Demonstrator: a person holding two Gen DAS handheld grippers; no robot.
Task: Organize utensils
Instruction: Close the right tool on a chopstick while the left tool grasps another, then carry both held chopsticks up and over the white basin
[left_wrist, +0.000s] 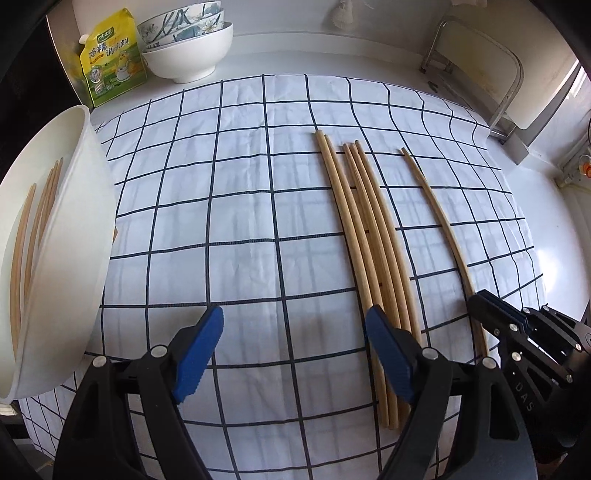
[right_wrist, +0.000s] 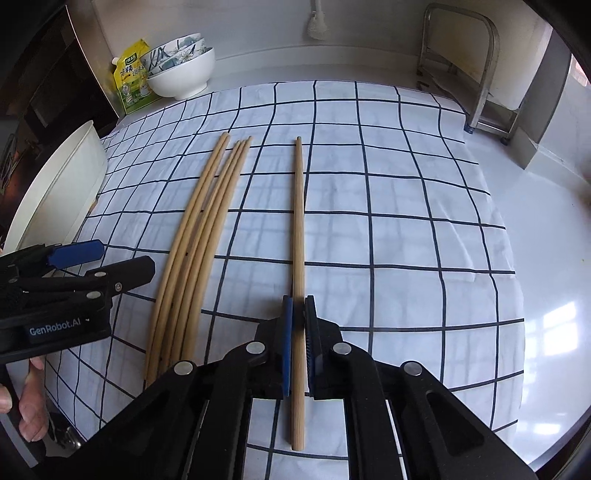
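Note:
Several wooden chopsticks lie in a bunch on the checked cloth; they also show in the right wrist view. A single chopstick lies apart to their right, and my right gripper is shut on it near its near end, low on the cloth. It shows in the left wrist view too, with the right gripper on it. My left gripper is open and empty, hovering left of the bunch. A white tub at far left holds several chopsticks.
Stacked bowls and a yellow seasoning bag stand at the back left. A metal rack stands at the back right. The white counter extends right of the cloth.

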